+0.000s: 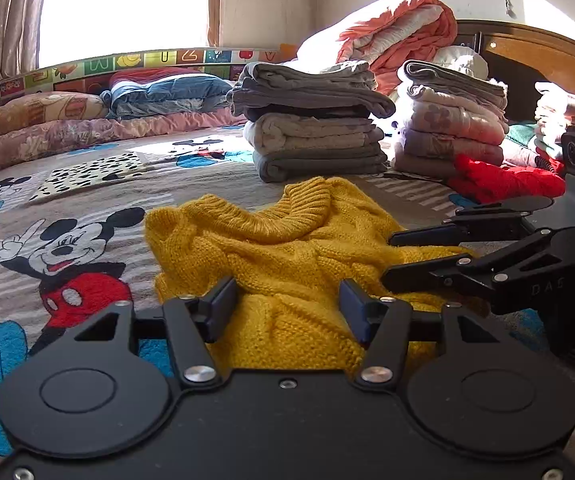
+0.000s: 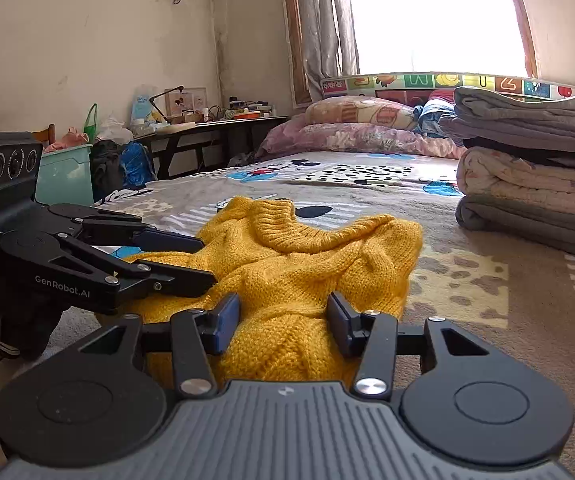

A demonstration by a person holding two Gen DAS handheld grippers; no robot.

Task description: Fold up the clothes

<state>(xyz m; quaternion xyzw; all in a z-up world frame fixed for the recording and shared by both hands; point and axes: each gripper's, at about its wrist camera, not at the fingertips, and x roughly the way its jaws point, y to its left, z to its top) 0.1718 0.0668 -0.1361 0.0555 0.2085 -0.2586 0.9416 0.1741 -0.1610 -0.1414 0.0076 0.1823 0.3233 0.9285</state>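
Yellow sweater (image 1: 287,248) lies crumpled on the bed (image 1: 87,200). Left tool (image 1: 287,312) and right tool (image 2: 283,320) straddle its near edge, jaws apart, unclenched. Next, probably: pinch and spread flat.

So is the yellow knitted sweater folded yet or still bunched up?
Still bunched up: the yellow knitted sweater lies rumpled on the cartoon bedspread, collar raised, no flat neat fold.
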